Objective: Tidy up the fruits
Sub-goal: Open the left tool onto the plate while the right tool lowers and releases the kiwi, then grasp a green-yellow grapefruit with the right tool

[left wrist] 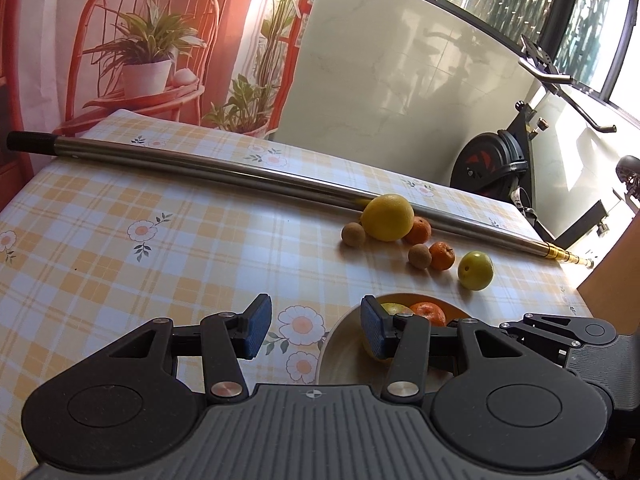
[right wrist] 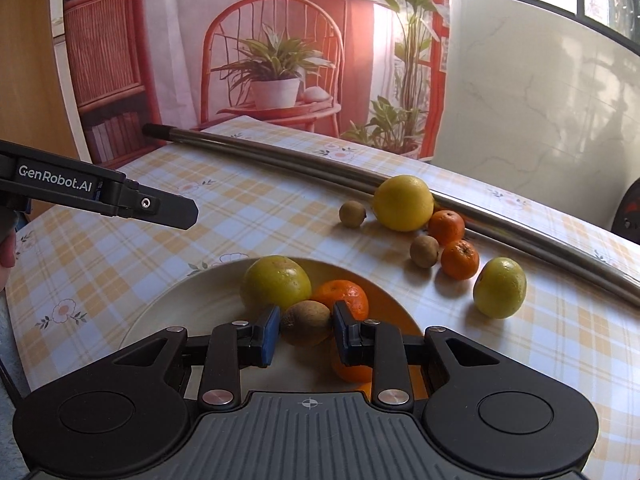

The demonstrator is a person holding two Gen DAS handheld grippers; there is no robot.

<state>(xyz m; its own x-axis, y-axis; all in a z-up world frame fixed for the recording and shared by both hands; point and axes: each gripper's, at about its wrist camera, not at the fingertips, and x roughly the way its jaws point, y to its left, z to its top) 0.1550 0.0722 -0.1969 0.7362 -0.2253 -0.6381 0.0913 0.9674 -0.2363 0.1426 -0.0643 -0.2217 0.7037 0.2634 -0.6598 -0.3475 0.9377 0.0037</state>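
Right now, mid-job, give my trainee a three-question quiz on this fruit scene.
1. True or false: the right gripper has a brown kiwi between its pads over the plate.
2. How many fruits lie on the tablecloth outside the plate? A) four B) six C) eight
3. Fill in: behind the big yellow citrus lies a long metal ____.

Key
1. True.
2. B: the citrus, two brown kiwis, two mandarins and a green fruit.
3. pole.
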